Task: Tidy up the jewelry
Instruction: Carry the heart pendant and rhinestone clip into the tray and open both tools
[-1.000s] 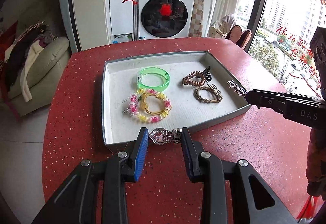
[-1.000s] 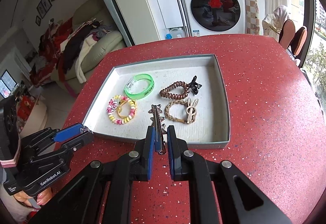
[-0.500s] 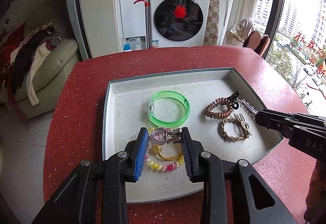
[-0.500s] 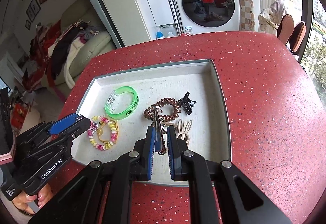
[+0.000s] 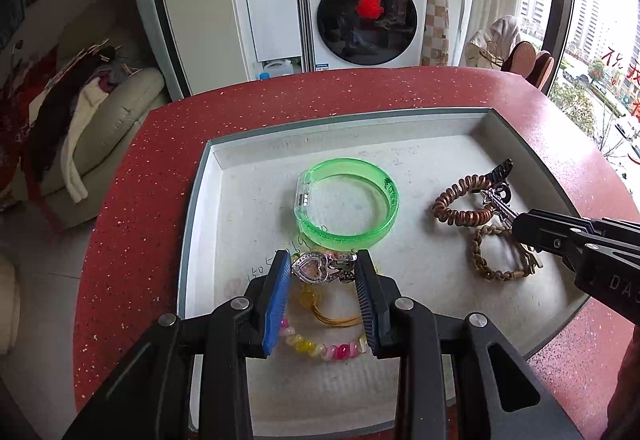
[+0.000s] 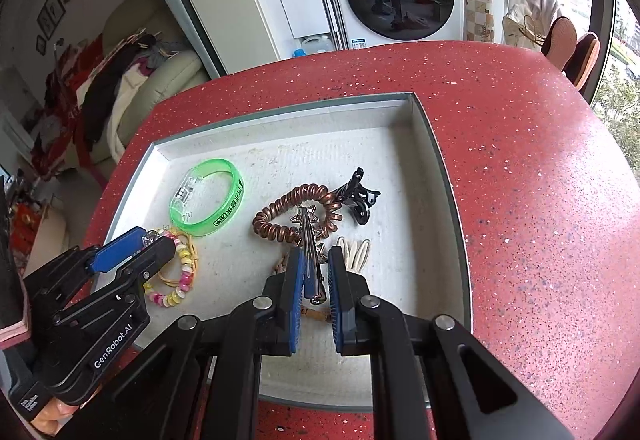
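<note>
The table (image 5: 160,168) was red with pale speckles. The tray (image 6: 420,176) was off-white inside, grey-rimmed. A bangle (image 5: 347,202) was translucent green, a coil hair tie (image 6: 298,218) coppery brown, a beaded bracelet (image 6: 176,276) yellow and pink.

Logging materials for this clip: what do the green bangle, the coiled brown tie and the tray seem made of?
Green bangle: translucent glossy plastic, probably; light passes through it.
Coiled tie: likely shiny plastic, with a coppery sheen on its spiral.
Tray: looks like matte white card with grey outer walls; scuffed, pen-marked floor.
</note>
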`<action>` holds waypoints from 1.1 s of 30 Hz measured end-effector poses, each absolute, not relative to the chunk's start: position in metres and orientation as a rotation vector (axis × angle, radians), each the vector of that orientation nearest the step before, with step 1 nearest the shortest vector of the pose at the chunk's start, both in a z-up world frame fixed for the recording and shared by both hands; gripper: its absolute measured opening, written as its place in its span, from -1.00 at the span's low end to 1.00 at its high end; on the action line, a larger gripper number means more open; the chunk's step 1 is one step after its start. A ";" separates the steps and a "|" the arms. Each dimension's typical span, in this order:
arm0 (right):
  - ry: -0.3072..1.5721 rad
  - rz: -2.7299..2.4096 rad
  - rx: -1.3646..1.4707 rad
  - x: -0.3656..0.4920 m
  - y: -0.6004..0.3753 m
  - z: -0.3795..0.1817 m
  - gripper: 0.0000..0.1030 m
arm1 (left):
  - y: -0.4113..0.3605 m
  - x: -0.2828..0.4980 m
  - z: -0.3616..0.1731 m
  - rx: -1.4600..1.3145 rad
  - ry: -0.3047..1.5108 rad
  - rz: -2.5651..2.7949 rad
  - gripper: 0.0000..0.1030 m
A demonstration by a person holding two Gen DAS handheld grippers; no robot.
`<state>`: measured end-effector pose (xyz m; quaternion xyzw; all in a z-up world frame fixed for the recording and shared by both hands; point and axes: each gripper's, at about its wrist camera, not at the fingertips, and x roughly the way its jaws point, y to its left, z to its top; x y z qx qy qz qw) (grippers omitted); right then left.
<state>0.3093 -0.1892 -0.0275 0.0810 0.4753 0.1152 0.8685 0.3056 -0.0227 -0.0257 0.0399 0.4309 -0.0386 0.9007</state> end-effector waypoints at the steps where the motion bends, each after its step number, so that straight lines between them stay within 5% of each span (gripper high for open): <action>1: 0.998 0.240 0.166 0.309 -0.189 -0.030 -0.74 | -0.023 0.306 -0.027 0.086 0.893 -0.077 0.00; 18: 1.004 0.254 0.195 0.305 -0.193 -0.034 -0.71 | -0.028 0.302 -0.030 0.133 0.860 -0.055 0.00; 25: 0.993 0.254 0.219 0.302 -0.195 -0.030 -0.45 | -0.030 0.301 -0.027 0.137 0.861 -0.050 0.00; 33: 0.979 0.253 0.223 0.299 -0.196 -0.025 -0.43 | -0.026 0.298 -0.022 0.127 0.856 -0.041 0.02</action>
